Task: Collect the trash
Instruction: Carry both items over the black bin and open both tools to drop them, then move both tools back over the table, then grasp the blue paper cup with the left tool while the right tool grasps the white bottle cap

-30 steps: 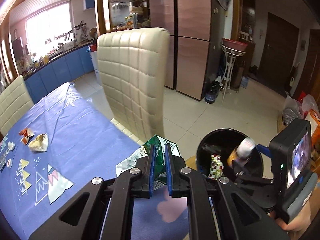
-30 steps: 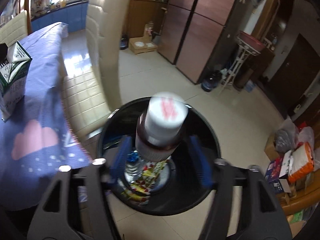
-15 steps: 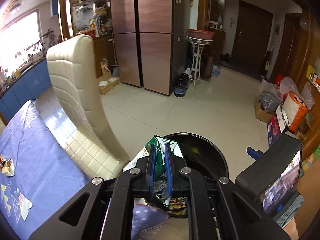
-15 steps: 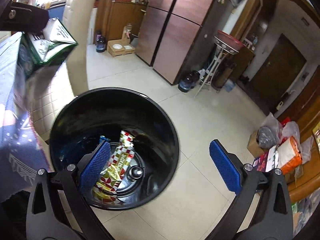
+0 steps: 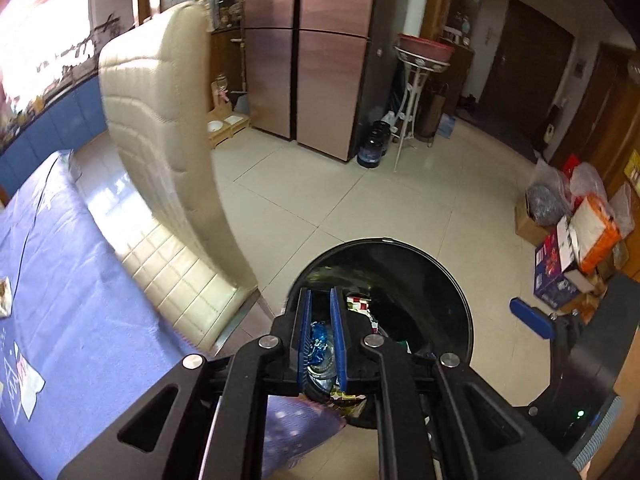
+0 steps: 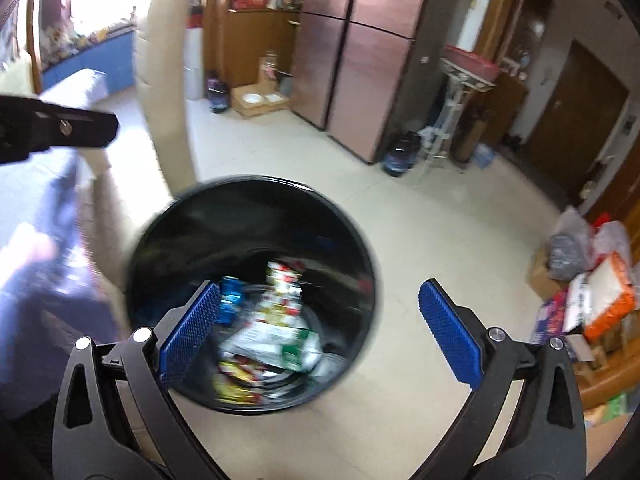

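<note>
- Hanging over the black trash bin [image 5: 456,304], the left gripper [image 5: 321,332] is keeping its blue pads a narrow slot apart, with nothing between them; only the bin's contents are showing through the gap.
- The right gripper [image 6: 320,332] is hovering above the same bin [image 6: 168,240] with its jaws spread wide and nothing in its grasp.
- One blue pad of the right gripper is also showing in the left wrist view, just right of the bin's rim.
- The left gripper's black body is poking into the right wrist view from the left edge, above and to the left of the bin.
- The bin is standing on the pale tiled floor [image 5: 360,208], just beside the cream quilted chair [image 5: 160,128] and the corner of the blue tablecloth [image 5: 64,280].
- Inside the bin, a green-and-white carton [image 6: 280,344] is lying on its side on top of the pile, though motion blur is softening its details.
- Around the carton, a red-and-white checked wrapper [image 6: 282,280], a yellow wrapper [image 6: 236,388] and a crumpled blue foil piece [image 6: 230,292] are sitting at the bottom.
- On the tablecloth, at the far left edge of the left wrist view, a scrap of crumpled litter [image 5: 5,296] is lying, too cut off to identify.
- Across the floor, boxes and bags [image 5: 576,232] are crowding the right wall, well apart from the bin.
</note>
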The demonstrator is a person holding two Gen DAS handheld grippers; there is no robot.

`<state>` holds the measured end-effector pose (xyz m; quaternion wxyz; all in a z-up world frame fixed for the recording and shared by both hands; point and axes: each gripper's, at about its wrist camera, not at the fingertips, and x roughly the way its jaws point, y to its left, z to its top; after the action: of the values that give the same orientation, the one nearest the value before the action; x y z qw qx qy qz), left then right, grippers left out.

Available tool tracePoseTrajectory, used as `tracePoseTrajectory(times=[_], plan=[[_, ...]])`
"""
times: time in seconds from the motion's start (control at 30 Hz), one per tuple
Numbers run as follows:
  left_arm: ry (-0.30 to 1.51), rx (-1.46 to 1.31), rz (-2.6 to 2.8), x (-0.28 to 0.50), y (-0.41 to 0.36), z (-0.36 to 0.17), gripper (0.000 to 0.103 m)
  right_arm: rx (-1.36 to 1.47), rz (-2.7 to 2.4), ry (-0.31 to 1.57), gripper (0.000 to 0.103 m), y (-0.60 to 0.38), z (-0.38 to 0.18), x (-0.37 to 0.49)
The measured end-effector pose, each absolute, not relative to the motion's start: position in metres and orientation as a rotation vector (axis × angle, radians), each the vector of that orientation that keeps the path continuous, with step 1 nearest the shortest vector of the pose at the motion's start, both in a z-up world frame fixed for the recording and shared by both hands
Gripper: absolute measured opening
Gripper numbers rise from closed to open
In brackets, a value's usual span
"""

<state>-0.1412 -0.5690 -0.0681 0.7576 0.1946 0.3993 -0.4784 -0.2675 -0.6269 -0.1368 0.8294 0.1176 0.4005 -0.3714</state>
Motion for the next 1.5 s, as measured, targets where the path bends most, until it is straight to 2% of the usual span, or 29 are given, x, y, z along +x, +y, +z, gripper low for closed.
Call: tracePoseTrajectory(times=[0.23, 0.53, 0.77, 0.8, 0.83, 0.87, 0.9, 0.93, 0.97, 1.03, 1.33, 1.5], plan=[[0.848, 0.327, -0.819, -0.063, -0.478, -0.051, 0.011, 0.218, -0.593, 0.797, 0.098, -0.571, -0.106, -0.198], [0.868, 0.202, -0.581, 0.037, -0.308, -0.049, 0.011, 0.095, -0.268, 0.774, 0.098, -0.434, -0.066, -0.068], [0.872, 0.125, -0.312, 0.106, -0.170, -0.056, 0.011, -0.010, -0.099, 0.788, 0.098, -0.328, -0.057, 0.019], [0.857, 0.120, -0.260, 0.113, -0.151, -0.057, 0.014, -0.017, -0.070, 0.789, 0.098, -0.313, -0.055, 0.031], [0.832, 0.123, -0.214, 0.121, -0.130, -0.058, 0.025, -0.024, -0.045, 0.791, 0.098, -0.298, -0.054, 0.043], [0.810, 0.118, -0.214, 0.125, -0.114, -0.060, 0.046, -0.031, -0.029, 0.794, 0.098, -0.286, -0.053, 0.053], [0.786, 0.101, -0.228, 0.129, -0.098, -0.060, 0.062, -0.041, -0.012, 0.797, 0.098, -0.274, -0.052, 0.064], [0.747, 0.061, -0.251, 0.133, -0.076, -0.061, 0.086, -0.050, 0.005, 0.799, 0.098, -0.262, -0.052, 0.074], [0.712, 0.022, -0.268, 0.134, -0.059, -0.059, 0.093, -0.062, 0.023, 0.803, 0.098, -0.247, -0.052, 0.087], [0.659, -0.007, -0.262, 0.141, -0.029, -0.058, 0.095, -0.086, 0.045, 0.815, 0.098, -0.226, -0.054, 0.108], [0.729, -0.020, -0.066, 0.213, 0.058, -0.072, 0.095, -0.079, 0.104, 0.891, 0.098, -0.162, -0.082, 0.216], [0.780, -0.005, -0.061, 0.248, 0.077, -0.089, 0.095, -0.074, 0.101, 0.934, 0.098, -0.147, -0.101, 0.257]])
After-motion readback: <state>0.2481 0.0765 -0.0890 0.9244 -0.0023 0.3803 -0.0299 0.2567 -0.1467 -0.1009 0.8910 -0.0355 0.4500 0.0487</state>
